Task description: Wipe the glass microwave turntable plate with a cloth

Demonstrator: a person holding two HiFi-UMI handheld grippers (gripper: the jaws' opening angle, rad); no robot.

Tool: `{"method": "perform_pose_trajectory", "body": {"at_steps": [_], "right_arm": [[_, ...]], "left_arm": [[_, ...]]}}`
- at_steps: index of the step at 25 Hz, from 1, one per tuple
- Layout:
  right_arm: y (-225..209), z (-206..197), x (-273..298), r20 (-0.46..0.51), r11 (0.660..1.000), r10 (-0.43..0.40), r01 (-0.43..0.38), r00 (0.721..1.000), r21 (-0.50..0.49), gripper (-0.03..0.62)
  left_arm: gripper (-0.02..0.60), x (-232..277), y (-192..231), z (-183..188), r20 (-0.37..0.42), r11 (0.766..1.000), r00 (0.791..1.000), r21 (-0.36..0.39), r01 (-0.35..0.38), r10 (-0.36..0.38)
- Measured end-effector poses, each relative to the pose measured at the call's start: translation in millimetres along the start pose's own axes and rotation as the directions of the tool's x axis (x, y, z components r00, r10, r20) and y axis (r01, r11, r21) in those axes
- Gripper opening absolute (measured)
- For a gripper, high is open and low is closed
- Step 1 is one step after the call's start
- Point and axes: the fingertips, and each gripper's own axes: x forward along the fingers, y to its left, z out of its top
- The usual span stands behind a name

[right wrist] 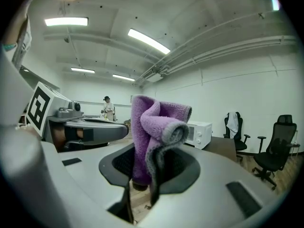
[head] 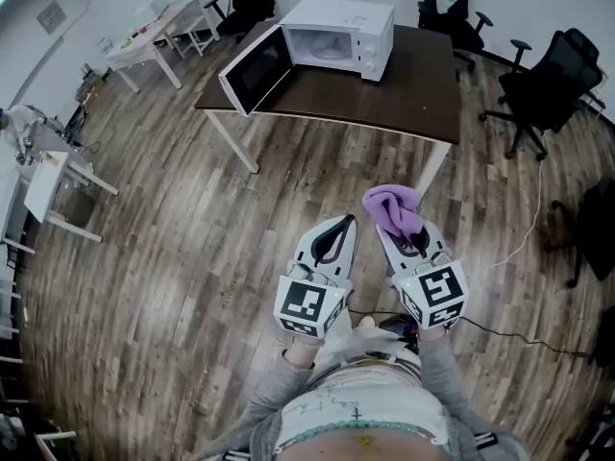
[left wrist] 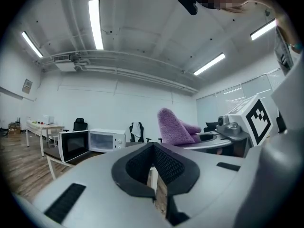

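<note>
A white microwave [head: 338, 35] stands on a dark brown table [head: 404, 99] with its door [head: 255, 70] swung open to the left. I cannot make out the glass plate inside it. My right gripper [head: 405, 230] is shut on a folded purple cloth [head: 394, 209], which sticks up between the jaws [right wrist: 154, 137]. My left gripper [head: 342, 224] is beside it, shut with nothing between its jaws [left wrist: 154, 175]. Both grippers hover over the floor, well short of the table. The microwave [left wrist: 107, 140] is far ahead in the left gripper view.
Black office chairs stand at the right [head: 548, 89] and behind the table [head: 447, 8]. A white table [head: 154, 36] is at the far left, with white furniture [head: 48, 185] along the left wall. A cable [head: 524, 238] runs over the wood floor. A person [right wrist: 108, 108] stands far off.
</note>
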Motion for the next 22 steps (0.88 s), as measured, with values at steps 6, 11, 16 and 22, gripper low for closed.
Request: {"method": "perform_pose_trajectory", "body": {"at_steps": [6, 11, 16, 22], "right_arm": [[-18.1, 8.6, 41.1, 0.009, 1.0, -0.028, 0.028, 1.0, 0.01, 0.114], [-27.0, 18.4, 98.7, 0.002, 1.0, -0.018, 0.018, 1.0, 0.002, 0.114], [-39.9, 28.7, 155.1, 0.004, 1.0, -0.019, 0.019, 1.0, -0.001, 0.114], [-43.4, 33.0, 205.2, 0.004, 0.999, -0.033, 0.033, 0.999, 0.017, 0.114]], "left_arm": [[0.011, 30.1, 38.8, -0.6, 0.016, 1.0, 1.0, -0.011, 0.017, -0.017], [0.011, 64.4, 87.7, 0.7, 0.008, 0.999, 0.999, -0.022, 0.042, -0.042], [0.011, 98.3, 131.3, 5.6, 0.011, 0.997, 0.997, -0.013, 0.078, -0.078], [0.011, 120.6, 175.6, 5.8, -0.003, 0.994, 0.994, 0.001, 0.105, -0.105]]}}
